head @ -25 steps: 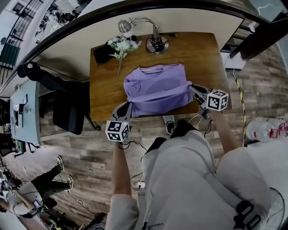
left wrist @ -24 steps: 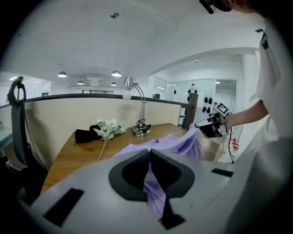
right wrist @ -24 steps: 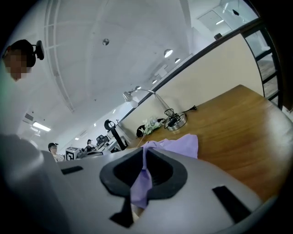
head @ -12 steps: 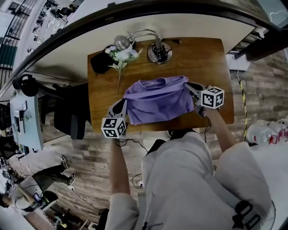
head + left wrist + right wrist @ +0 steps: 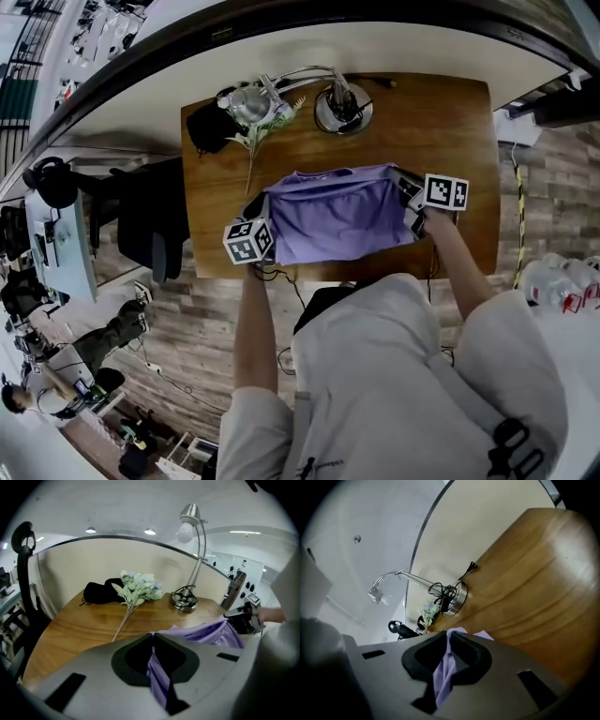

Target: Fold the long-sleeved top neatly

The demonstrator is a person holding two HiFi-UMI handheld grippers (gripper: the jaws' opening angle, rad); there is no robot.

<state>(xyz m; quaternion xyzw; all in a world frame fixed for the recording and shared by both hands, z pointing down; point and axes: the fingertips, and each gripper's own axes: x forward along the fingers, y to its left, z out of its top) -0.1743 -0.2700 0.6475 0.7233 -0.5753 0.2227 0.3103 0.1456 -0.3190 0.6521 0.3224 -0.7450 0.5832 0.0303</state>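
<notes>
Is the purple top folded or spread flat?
Folded: the top lies as a short rectangle, no sleeves showing; left gripper and right gripper are shut on its corners.

Purple top (image 5: 336, 222) on brown wooden table (image 5: 441, 122); black-and-white marker cubes (image 5: 247, 241).

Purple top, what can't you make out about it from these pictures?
- Sleeves: in the head view the top lies as one folded block, and its own folds hide the sleeves.
- Left gripper view: the body of the left tongs covers most of the top.
- Right gripper view: only a strip shows in the right tongs; their body hides the rest.
- Label or print: too small to tell in every view.
</notes>
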